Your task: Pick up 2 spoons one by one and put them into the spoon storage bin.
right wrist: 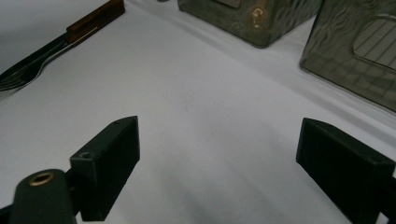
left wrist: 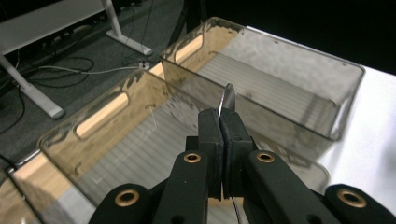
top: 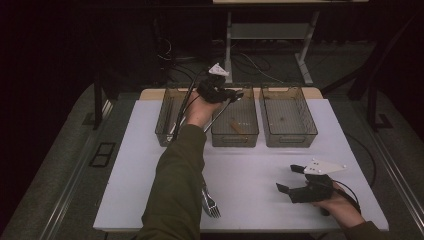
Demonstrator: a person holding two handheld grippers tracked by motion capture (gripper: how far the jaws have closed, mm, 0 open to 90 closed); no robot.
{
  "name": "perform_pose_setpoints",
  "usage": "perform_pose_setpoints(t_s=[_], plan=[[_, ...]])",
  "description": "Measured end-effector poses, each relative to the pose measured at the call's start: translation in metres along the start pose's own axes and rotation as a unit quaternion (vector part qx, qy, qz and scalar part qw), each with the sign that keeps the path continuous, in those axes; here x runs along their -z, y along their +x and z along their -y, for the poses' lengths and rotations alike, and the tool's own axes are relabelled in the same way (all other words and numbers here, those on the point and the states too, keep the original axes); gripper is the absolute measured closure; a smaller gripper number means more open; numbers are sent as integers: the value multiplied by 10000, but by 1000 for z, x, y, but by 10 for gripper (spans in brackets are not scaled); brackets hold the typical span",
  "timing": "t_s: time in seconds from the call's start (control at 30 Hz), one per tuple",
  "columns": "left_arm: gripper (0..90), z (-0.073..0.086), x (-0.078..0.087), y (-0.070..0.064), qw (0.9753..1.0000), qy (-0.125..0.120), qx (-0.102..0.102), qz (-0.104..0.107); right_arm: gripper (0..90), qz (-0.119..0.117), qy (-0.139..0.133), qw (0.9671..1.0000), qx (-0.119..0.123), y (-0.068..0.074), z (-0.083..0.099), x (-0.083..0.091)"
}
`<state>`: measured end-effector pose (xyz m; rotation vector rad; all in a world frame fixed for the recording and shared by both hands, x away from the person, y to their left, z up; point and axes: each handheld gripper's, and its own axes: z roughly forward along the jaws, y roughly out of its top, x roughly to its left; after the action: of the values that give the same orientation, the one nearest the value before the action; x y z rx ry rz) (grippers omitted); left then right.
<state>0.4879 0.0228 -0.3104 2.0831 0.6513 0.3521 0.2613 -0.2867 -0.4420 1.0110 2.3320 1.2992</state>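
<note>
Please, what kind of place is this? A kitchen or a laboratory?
Probably a lab or recording workspace, not a kitchen: a white table with three clear bins, loose cables on the floor, and handheld grippers, the left gripper clamping a metal utensil.

A fork (top: 212,205) lies near the front edge of the white table (top: 260,170), well apart from the right-hand bin (top: 287,116).

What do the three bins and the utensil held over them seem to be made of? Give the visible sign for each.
The bins look like smoky, see-through plastic: the ribbed floor shows through the glossy walls, which have moulded handle slots. The utensil clamped in the left tool looks like polished metal, judging by its thin bright edge, though little of it shows.
</note>
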Motion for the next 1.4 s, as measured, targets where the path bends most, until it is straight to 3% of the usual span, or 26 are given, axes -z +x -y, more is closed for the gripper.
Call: perform_pose_setpoints(t_s=[0.2, 0.33, 0.53, 0.57, 0.6, 0.63, 0.77, 0.93, 1.07, 1.4], plan=[[883, -3, -20, 7, 9999, -21, 87, -54, 132, 15, -52, 10000, -73, -3, 0, 2], [883, -1, -40, 11, 9997, 115, 159, -119, 132, 10, -91, 9999, -92, -3, 0, 3], [875, 2, -57, 8, 9992, 172, 328, -169, 132, -21, -93, 9999, -50, -1, 0, 3], [848, 3, -58, 7, 9990, 218, 298, -259, 132, -26, -90, 9999, -46, -1, 0, 3], [738, 3, -59, 5, 9988, 237, 241, -352, 132, -30, -88, 9999, -43, -1, 0, 4], [685, 3, -59, 5, 9988, 237, 241, -352, 132, -32, -90, 9999, -38, -1, 0, 4], [554, 7, -50, 2, 9992, 136, 276, -271, 132, -31, -100, 9999, -33, -2, 0, 4], [484, 15, -34, -8, 9996, 71, 214, -178, 132, -22, -82, 10000, -22, -2, 0, 4], [422, 24, -19, -16, 9996, -10, 291, -36, 132, -18, -47, 10000, -12, -1, 0, 2], [370, 51, 21, -44, 9997, 96, 153, 188, 132, -18, -6, 10000, 44, -1, 0, 0]])
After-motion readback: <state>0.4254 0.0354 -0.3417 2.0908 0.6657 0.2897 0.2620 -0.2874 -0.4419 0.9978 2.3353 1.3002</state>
